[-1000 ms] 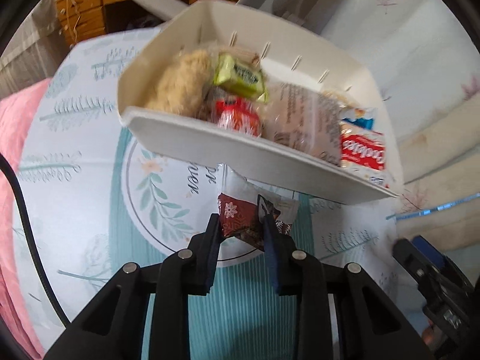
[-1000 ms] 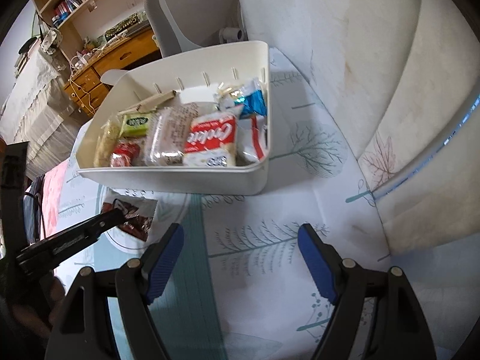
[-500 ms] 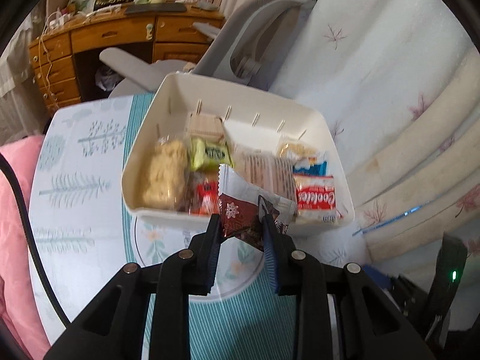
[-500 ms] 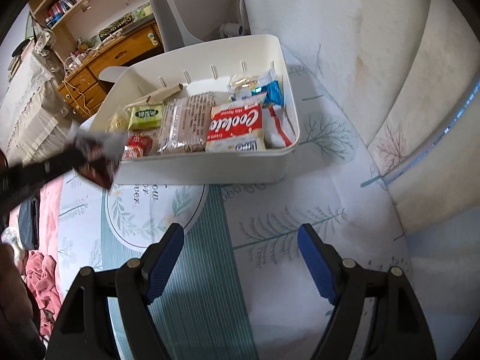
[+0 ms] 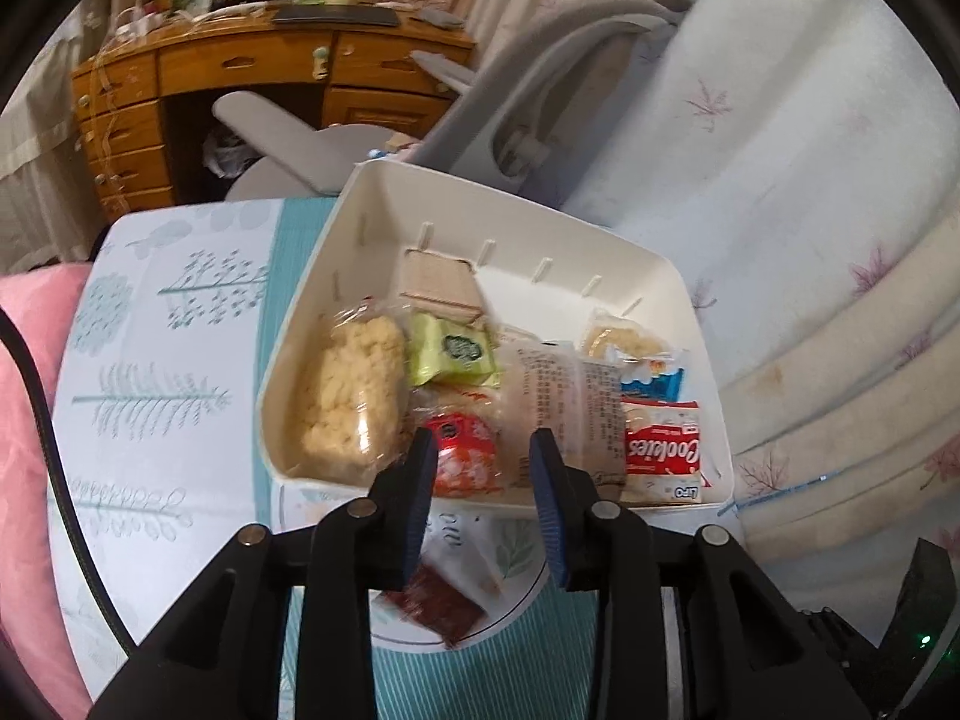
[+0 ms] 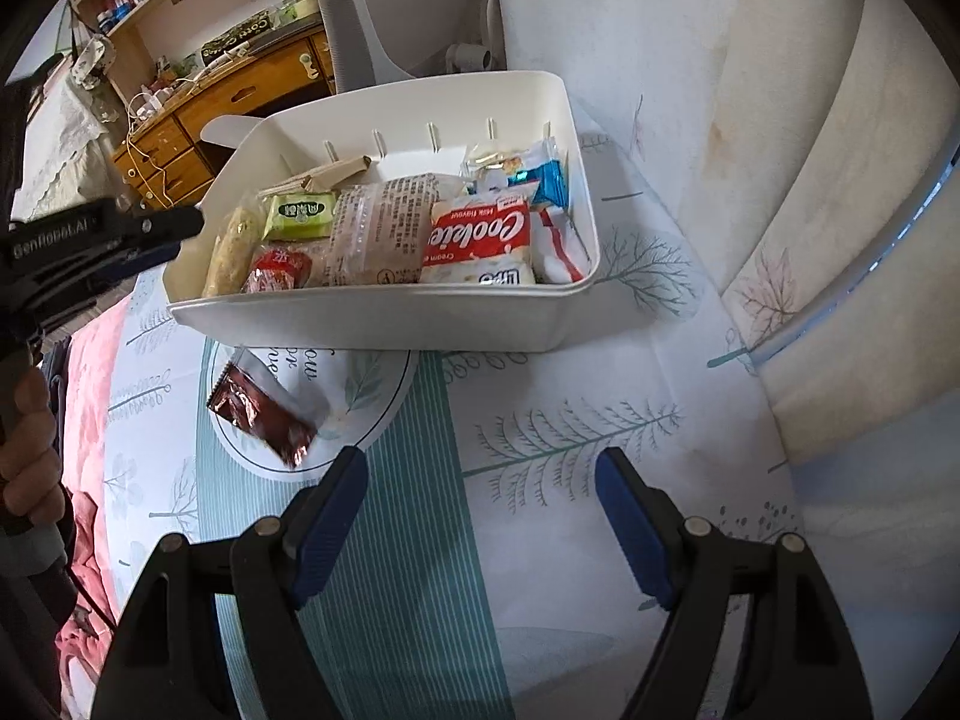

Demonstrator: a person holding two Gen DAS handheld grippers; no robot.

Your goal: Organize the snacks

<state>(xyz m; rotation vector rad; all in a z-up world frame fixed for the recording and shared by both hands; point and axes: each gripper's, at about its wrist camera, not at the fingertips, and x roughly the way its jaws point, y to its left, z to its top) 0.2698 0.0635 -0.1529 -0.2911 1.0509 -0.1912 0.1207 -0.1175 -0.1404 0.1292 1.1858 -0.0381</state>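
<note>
The left gripper (image 5: 483, 474) hangs above the near edge of the white bin (image 6: 384, 318) with its jaws apart and nothing between them; they have just been opening, and the dark red snack packet (image 6: 261, 411) it was carrying half a second ago now lies on the printed tablecloth (image 6: 540, 450), just in front of the bin's near wall rather than inside it. To me that looks like a drop that fell short, so this one packet is not yet put away.

The right gripper (image 6: 480, 516) hovers over bare cloth, well clear of the packet and the bin, fingers spread wide with nothing in them.

Inside the bin most of the sorting looks done: a clear bag of pale crumbly snack (image 5: 351, 390) at the left end, a green packet (image 5: 456, 351), a small red packet (image 5: 465, 456), a long clear wrapper with printed text (image 5: 570, 402), a red and white cookies pack (image 6: 480, 240) and a blue and white packet (image 6: 540, 177) towards the right end.

I can see no other loose snack on the cloth, so the remaining job seems to be picking that fallen packet up again and getting it over the wall
</note>
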